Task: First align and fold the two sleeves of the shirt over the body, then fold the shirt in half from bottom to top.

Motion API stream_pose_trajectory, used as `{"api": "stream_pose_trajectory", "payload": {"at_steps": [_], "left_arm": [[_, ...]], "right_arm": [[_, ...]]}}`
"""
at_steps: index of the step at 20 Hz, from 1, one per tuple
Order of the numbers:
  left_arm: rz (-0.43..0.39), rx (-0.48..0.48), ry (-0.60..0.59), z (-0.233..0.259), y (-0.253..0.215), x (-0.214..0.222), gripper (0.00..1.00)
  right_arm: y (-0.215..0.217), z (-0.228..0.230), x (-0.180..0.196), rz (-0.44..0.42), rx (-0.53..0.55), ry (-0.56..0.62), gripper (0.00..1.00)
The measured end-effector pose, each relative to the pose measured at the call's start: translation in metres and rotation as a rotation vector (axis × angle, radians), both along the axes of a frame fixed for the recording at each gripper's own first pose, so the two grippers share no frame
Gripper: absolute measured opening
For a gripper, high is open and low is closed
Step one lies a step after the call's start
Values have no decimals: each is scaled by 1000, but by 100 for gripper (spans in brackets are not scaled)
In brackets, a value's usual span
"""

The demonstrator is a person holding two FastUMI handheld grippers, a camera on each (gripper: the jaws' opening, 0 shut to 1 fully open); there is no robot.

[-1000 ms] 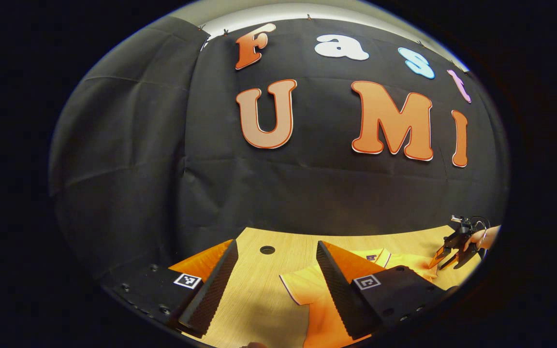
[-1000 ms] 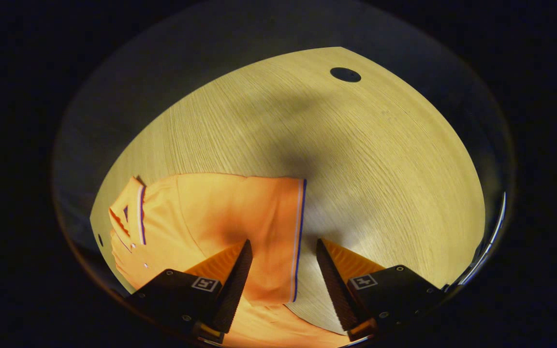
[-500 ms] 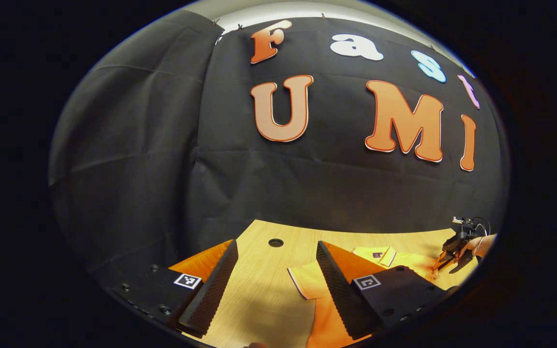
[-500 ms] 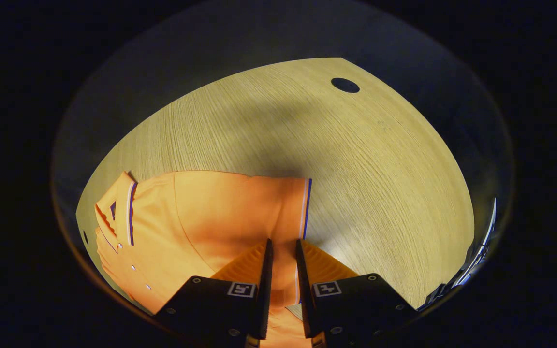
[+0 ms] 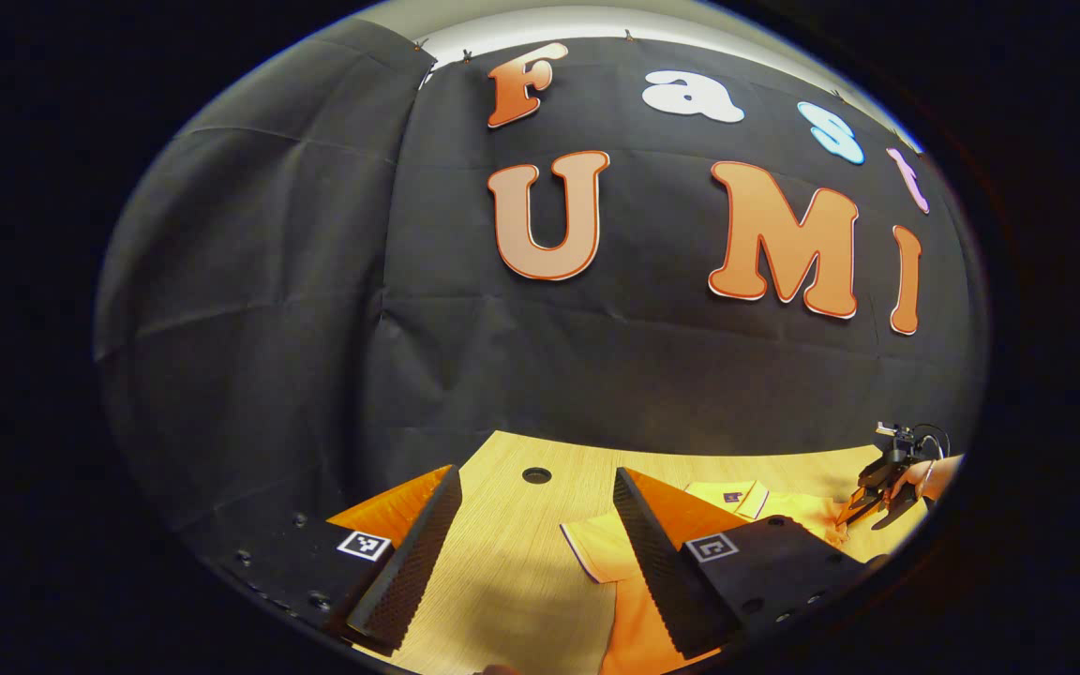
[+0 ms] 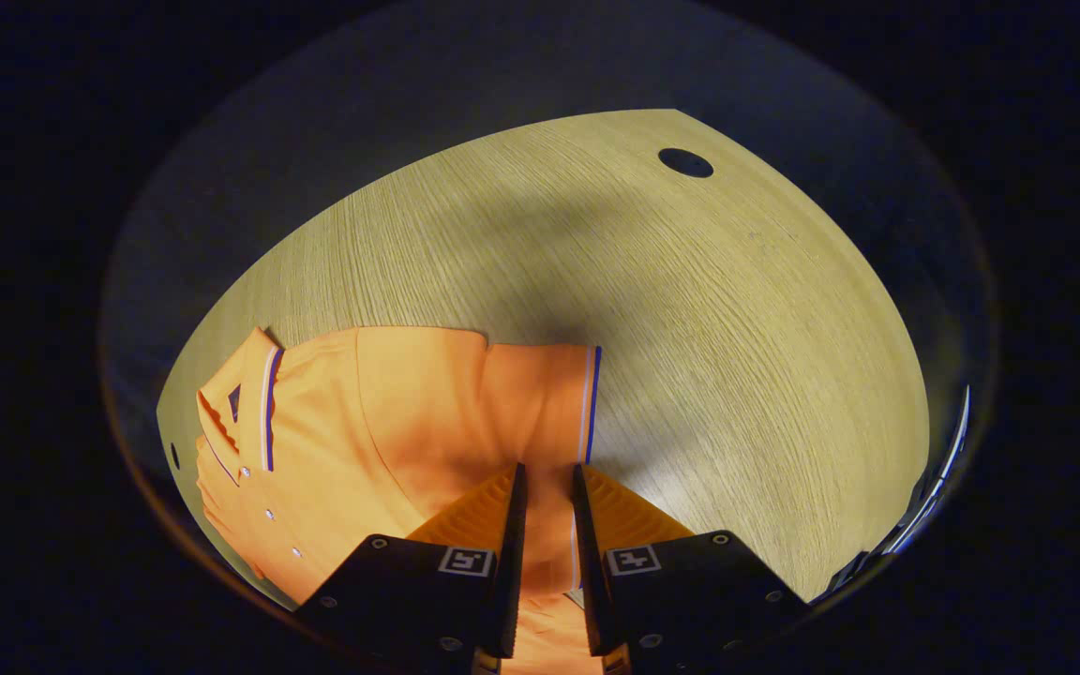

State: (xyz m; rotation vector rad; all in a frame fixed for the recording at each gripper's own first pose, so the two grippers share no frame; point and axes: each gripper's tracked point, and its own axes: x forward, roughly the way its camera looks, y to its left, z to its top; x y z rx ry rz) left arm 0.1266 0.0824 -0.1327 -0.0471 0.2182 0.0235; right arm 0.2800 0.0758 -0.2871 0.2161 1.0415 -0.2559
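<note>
- Right gripper (image 6: 546,478): closed on the sleeve (image 6: 540,412) near its striped cuff, fabric pinched between both fingers, low over the table (image 6: 709,309).
- Seen far off at the right edge of the left gripper view (image 5: 863,503), held by a hand (image 5: 924,476), tips down at the shirt's far sleeve.
- Left gripper (image 5: 535,525): fingers wide apart, nothing between them, raised above the table (image 5: 502,581) and aimed toward the black wall (image 5: 315,309).
- Shirt (image 6: 362,450): orange polo, lying flat on the wooden table; collar (image 6: 240,403) with white and dark trim at the left of the right gripper view, button placket running down from it.
- Gripped sleeve bunched slightly where pinched, cuff stripe standing upright just above the fingertips, bare wood to its right.
- In the left gripper view, the shirt (image 5: 634,609) lying partly behind the right-hand finger; near sleeve (image 5: 587,548) flat with its trimmed edge toward the table's middle, collar (image 5: 737,495) beyond it.
- Round dark hole (image 6: 685,162) in the tabletop near the far edge, well apart from the shirt; same hole (image 5: 536,475) between the left gripper's fingers in its own view.
- Broad shadow across the wood above the shirt in the right gripper view.
</note>
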Motion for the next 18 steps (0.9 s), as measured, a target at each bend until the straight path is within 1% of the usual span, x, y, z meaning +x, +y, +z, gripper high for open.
{"api": "stream_pose_trajectory", "payload": {"at_steps": [2,4,5,6,7,9,12,14,16,18], "left_arm": [[8,-12,14,-4,6,0,98],[25,-14,25,-9,11,-1,98],[28,-15,23,-8,11,-1,98],[28,-15,21,-6,11,-2,98],[27,-11,19,-7,11,-1,98],[23,-2,18,-4,10,0,98],[13,0,14,-3,8,2,98],[7,0,13,-3,9,4,98],[0,-1,9,-1,9,5,98],[-7,-6,4,3,12,6,98]], "right_arm": [[-1,1,0,-30,21,5,30],[-2,0,0,-22,-7,-6,30],[-12,4,-2,-33,-58,1,24],[-14,-4,4,-52,-54,-5,12],[-12,0,0,-47,-59,-8,0],[-12,1,0,-36,-57,-13,0],[-7,4,1,-24,-70,-52,0],[1,14,4,-2,-76,-98,0],[10,27,5,0,-50,-131,0],[10,36,3,-11,-58,-154,0]]}}
